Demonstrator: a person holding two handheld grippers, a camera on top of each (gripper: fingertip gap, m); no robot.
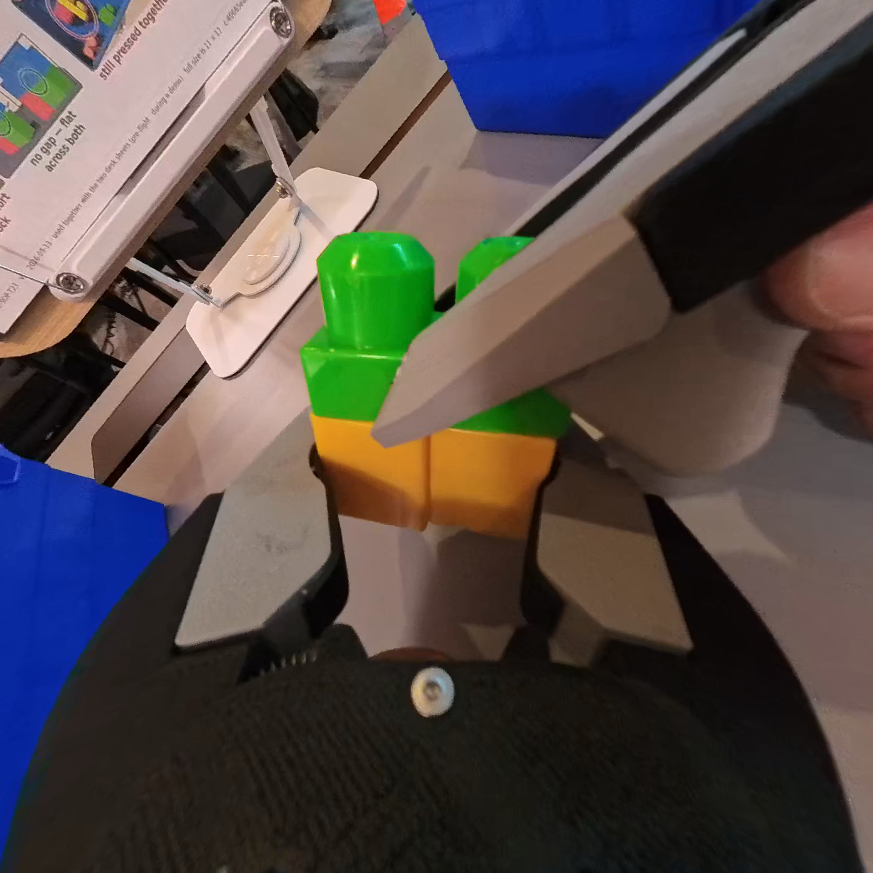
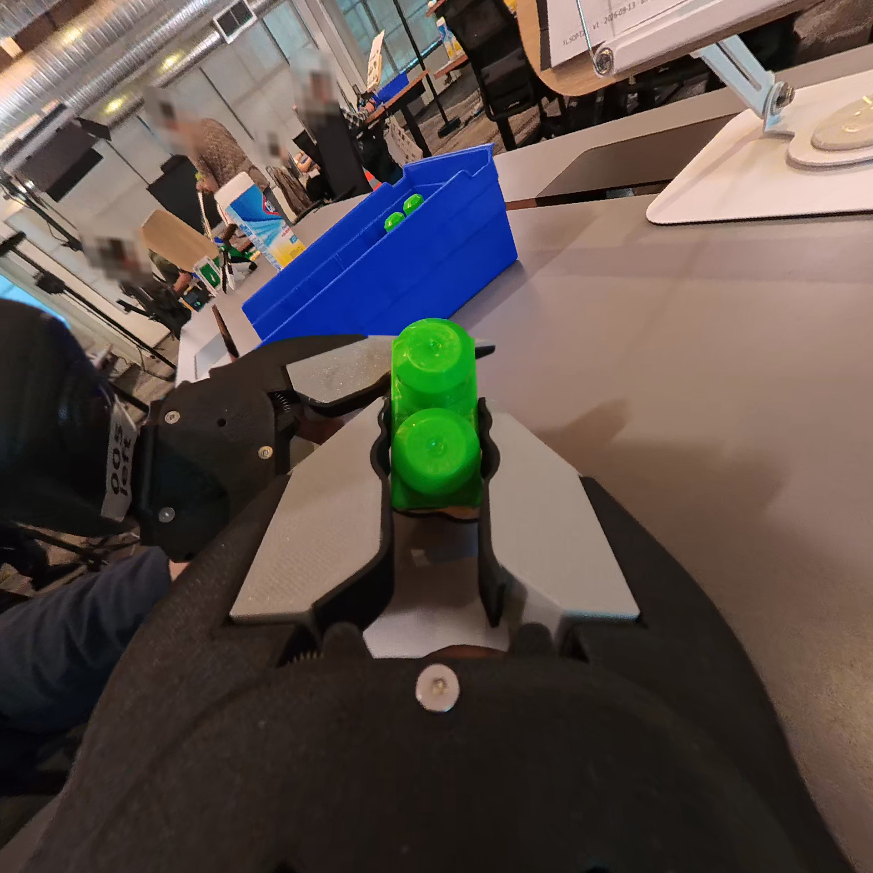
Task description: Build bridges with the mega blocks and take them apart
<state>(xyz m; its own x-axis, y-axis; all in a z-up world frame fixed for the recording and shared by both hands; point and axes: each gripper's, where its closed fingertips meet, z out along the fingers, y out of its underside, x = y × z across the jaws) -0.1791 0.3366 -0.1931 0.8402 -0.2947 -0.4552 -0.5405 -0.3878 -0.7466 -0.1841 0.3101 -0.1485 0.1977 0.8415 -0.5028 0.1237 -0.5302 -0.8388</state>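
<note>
In the left wrist view two yellow blocks (image 1: 378,472) stand side by side, with a green two-stud block (image 1: 359,378) sitting across their tops. My left gripper (image 1: 432,472) is closed around the yellow pair, with its black pads against the outer sides. My right gripper (image 1: 472,368) reaches in from the upper right over the green block. In the right wrist view my right gripper (image 2: 434,439) is shut on the green block (image 2: 432,453), both pads pressed on its long sides. The left gripper's finger (image 2: 330,373) shows just left of it. The yellow blocks are hidden in this view.
A blue bin (image 2: 378,274) stands behind on the grey table (image 2: 661,378), with a green block (image 2: 406,208) inside. A white stand base (image 1: 283,283) holds an instruction sheet (image 1: 141,118) at the back. Blue bins also show in the left wrist view (image 1: 543,61). People stand in the background. Some 5 cm of space lies between my two pairs of fingers.
</note>
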